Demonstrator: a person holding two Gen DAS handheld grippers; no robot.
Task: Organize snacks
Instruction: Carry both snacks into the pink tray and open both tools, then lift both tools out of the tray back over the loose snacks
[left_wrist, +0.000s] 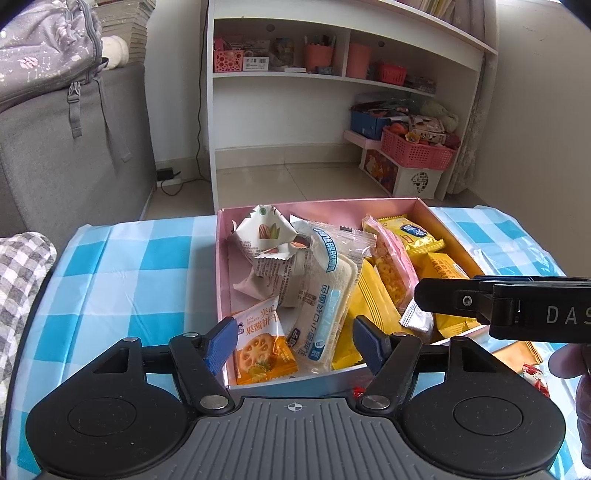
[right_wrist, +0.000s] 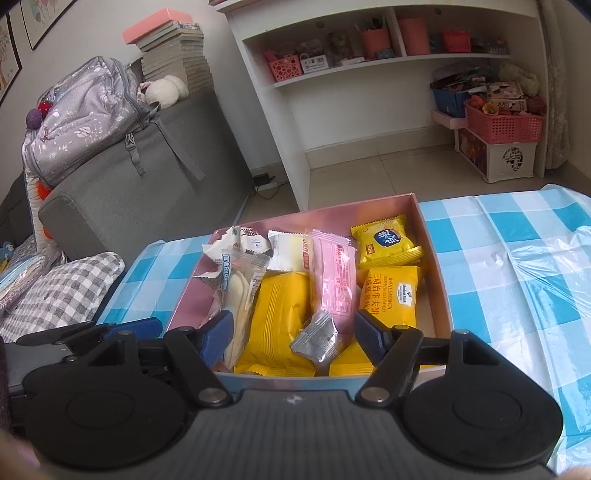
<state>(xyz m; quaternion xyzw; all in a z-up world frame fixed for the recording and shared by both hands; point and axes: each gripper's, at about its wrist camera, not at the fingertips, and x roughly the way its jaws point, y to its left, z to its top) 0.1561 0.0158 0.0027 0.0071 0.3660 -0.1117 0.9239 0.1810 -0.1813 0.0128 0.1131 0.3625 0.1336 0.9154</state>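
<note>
A pink box (left_wrist: 325, 206) (right_wrist: 369, 214) on the blue checked tablecloth holds several wrapped snacks: yellow packets (right_wrist: 282, 317), a pink bar (right_wrist: 334, 280), a white bread packet (left_wrist: 325, 302), an orange biscuit packet (left_wrist: 264, 350), crumpled almond wrappers (left_wrist: 264, 240) and a small silver sachet (right_wrist: 319, 338). My left gripper (left_wrist: 295, 345) is open and empty above the box's near left part. My right gripper (right_wrist: 293, 338) is open and empty above the box's near edge. The right gripper also shows from the side in the left wrist view (left_wrist: 498, 302).
A red wrapper (left_wrist: 533, 373) lies on the cloth to the right of the box. A grey sofa with a backpack (right_wrist: 85, 118) stands at the left. A white shelf unit (right_wrist: 369, 92) and red baskets (right_wrist: 502, 123) stand behind the table.
</note>
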